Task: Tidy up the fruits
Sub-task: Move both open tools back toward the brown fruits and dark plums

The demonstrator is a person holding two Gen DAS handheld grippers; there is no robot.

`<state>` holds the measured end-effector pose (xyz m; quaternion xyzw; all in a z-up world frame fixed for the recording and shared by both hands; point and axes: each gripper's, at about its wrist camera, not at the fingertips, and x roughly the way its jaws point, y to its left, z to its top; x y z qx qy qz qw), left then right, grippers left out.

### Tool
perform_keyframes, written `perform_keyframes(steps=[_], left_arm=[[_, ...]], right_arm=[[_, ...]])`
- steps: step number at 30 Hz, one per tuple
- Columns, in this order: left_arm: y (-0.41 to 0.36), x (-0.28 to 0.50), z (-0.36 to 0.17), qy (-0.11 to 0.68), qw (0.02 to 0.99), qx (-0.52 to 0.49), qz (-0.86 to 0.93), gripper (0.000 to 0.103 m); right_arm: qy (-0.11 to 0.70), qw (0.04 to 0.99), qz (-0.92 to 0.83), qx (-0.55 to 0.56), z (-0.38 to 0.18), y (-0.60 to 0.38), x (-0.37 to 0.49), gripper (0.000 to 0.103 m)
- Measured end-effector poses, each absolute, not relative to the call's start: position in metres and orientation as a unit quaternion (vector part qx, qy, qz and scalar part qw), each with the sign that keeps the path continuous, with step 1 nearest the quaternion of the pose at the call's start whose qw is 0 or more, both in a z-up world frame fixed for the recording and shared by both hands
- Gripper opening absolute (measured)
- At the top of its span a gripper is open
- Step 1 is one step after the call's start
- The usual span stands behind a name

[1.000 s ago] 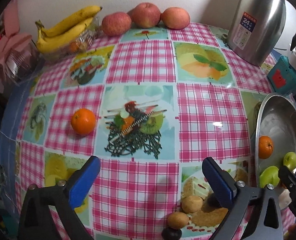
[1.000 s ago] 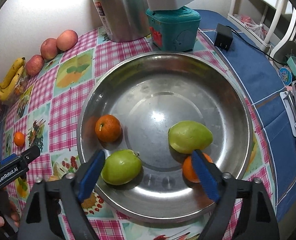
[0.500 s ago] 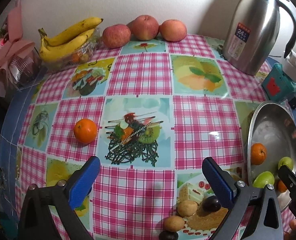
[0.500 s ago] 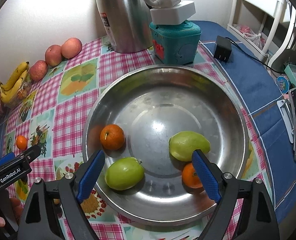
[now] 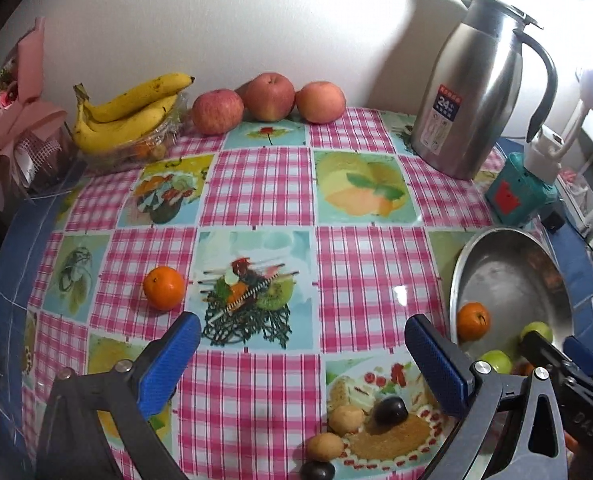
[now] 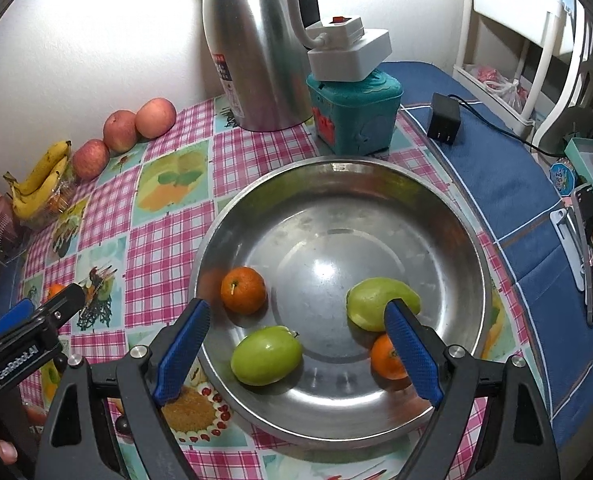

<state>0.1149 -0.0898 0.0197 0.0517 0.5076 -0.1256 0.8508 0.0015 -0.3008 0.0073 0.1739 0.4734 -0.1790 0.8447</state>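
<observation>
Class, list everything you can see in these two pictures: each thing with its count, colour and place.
Bowl: one, steel, right side of table.
Oranges in bowl: two, orange.
Green fruits in bowl: two, green.
Loose orange: one, orange, on the cloth at left.
Apples: three, red, by the wall.
Bananas: one bunch, yellow, on a clear tub, back left.
Small round fruits: four, two tan and two dark, near edge.
Jug: one, steel, back right.
Teal box: one, beside jug, white plug block on top.
Tablecloth: pink check.
Left tool: open, empty.
Right tool: open, above bowl.
</observation>
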Motion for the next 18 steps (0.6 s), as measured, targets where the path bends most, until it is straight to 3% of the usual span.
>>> perform_keyframes(steps=[18], left_arm=[[-0.060,0.111,0.039,0.476,0.870,0.037,-0.119,0.103]], right_arm=[[0.468,0.858,-0.146,0.154,0.011,-0.268,0.013,0.089]])
